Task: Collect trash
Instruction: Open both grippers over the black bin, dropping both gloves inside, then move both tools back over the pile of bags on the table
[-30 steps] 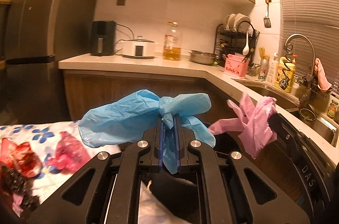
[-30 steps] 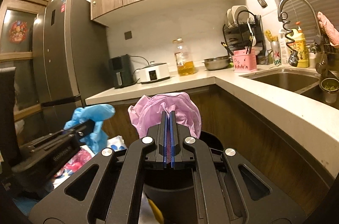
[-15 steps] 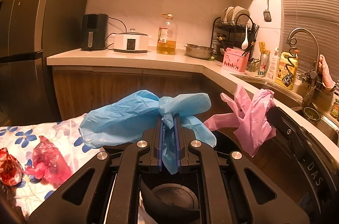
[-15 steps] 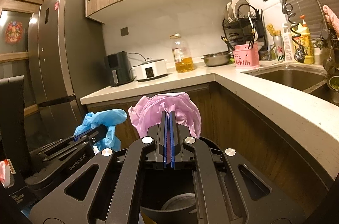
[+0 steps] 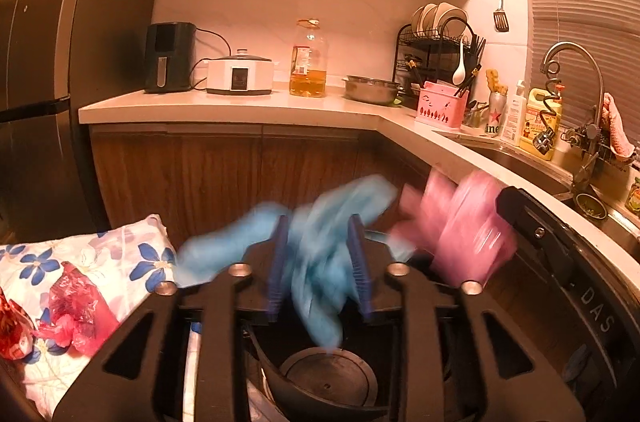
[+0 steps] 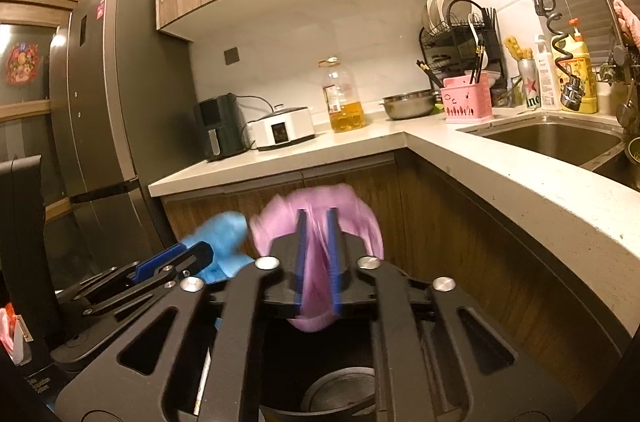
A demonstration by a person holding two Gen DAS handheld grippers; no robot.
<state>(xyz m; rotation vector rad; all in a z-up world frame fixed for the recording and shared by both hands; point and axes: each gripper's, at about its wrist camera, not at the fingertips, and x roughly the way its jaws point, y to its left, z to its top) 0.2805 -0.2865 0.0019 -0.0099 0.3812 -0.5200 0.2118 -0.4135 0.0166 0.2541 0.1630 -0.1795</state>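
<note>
Above the black bin (image 5: 320, 382), the left hand-held gripper (image 5: 319, 262) is standing with jaws just opened, the blurred blue glove (image 5: 316, 254) slipping loose between them. Beside it, the right hand-held gripper (image 6: 318, 258) is likewise parting, the pink glove (image 6: 316, 282) sagging between its pads over the bin. Red wrappers (image 5: 76, 314) are lying on the floral cloth (image 5: 132, 262) at left.
</note>
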